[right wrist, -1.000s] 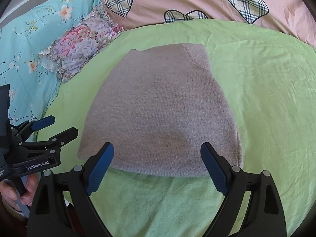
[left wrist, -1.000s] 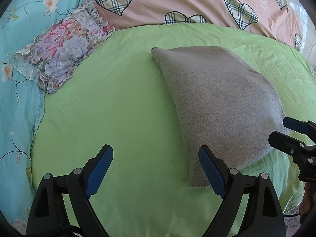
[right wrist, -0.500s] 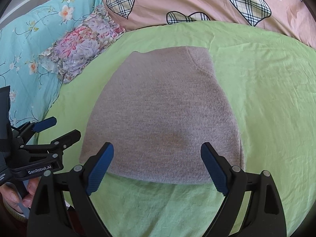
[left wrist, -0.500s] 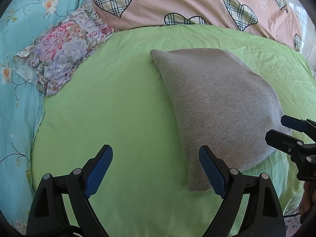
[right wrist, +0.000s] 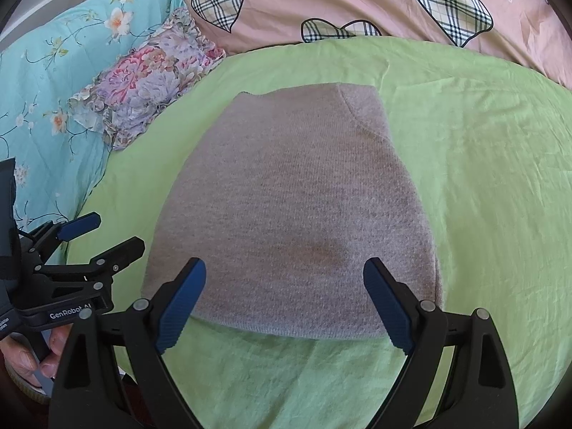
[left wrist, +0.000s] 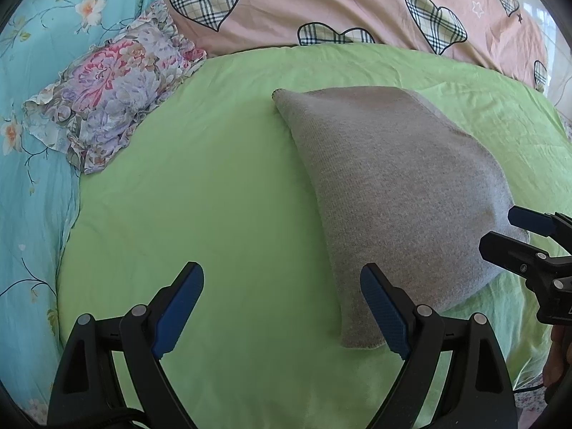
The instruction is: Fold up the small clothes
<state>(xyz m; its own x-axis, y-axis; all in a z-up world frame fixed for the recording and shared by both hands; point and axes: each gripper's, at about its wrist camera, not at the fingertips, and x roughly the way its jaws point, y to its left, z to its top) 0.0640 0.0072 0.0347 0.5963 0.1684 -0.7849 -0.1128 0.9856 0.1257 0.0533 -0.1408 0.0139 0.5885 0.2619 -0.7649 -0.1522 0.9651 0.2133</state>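
Note:
A grey knitted garment (left wrist: 389, 186) lies flat on the green sheet (left wrist: 214, 196), folded into a tapered slab; the right wrist view shows the same grey garment (right wrist: 296, 211) straight ahead, its wide hem nearest me. My left gripper (left wrist: 282, 307) is open and empty, hovering over bare sheet just left of the garment's near corner. My right gripper (right wrist: 286, 304) is open and empty too, poised over the near hem. From the left wrist view the right gripper (left wrist: 507, 232) shows at the garment's right edge; the left gripper (right wrist: 103, 232) appears at the left in the right wrist view.
A floral frilled cushion (left wrist: 107, 89) lies at the back left on a turquoise flowered quilt (left wrist: 32, 178). A pink cover with plaid hearts (left wrist: 339, 7) runs along the back. A person's fingers (right wrist: 46, 354) hold the left gripper's handle. Green sheet stretches wide to the right (right wrist: 493, 178).
Both grippers have drifted slightly back and down, so the garment sits a little farther up in each view. Both stay open; the garment has not moved.

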